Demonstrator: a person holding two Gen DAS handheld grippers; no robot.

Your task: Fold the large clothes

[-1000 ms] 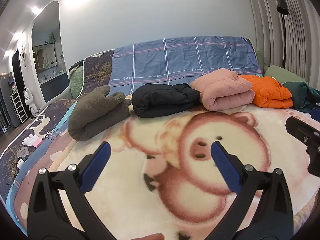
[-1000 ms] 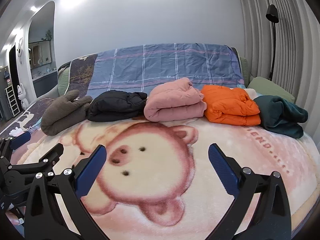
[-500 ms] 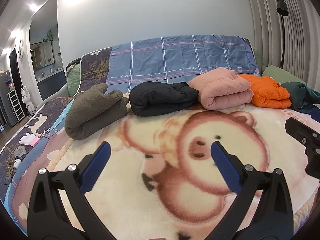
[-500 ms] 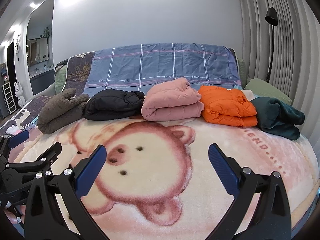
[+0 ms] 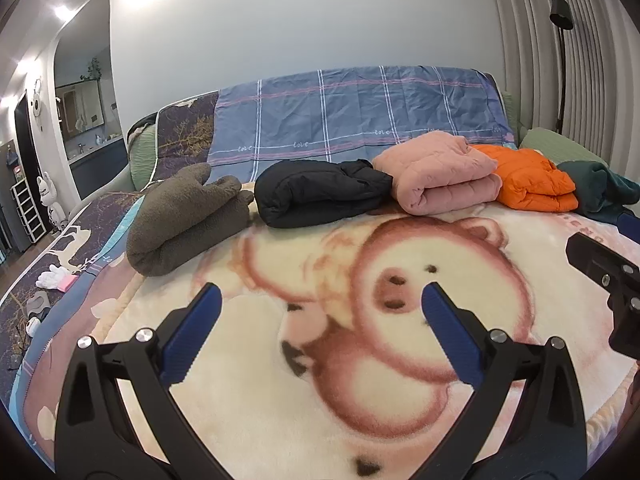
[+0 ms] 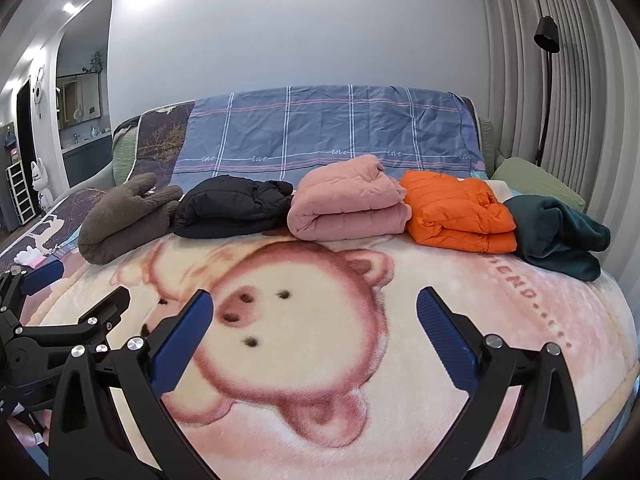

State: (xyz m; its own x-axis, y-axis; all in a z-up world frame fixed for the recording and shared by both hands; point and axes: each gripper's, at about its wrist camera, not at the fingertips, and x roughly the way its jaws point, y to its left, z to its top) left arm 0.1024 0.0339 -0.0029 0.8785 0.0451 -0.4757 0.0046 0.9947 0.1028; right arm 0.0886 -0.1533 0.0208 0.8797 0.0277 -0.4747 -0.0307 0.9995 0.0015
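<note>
Along the blanket's [image 6: 520,340] far edge lie five bundled garments, brown fleece [image 5: 184,220] to teal [image 6: 560,236]; both the left gripper [image 5: 320,306] and right gripper [image 6: 312,312] hover spread, empty (teal likelier nearest the right).

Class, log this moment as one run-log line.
left gripper open, empty | right gripper open, empty | five folded clothes in row on blanket

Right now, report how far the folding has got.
Done: five garments lie folded in a row at the back of the pig blanket: brown fleece, black jacket, pink jacket, orange jacket, dark green garment. In hand: nothing; left gripper and right gripper are open. Left: no unfolded clothes in view.
</note>
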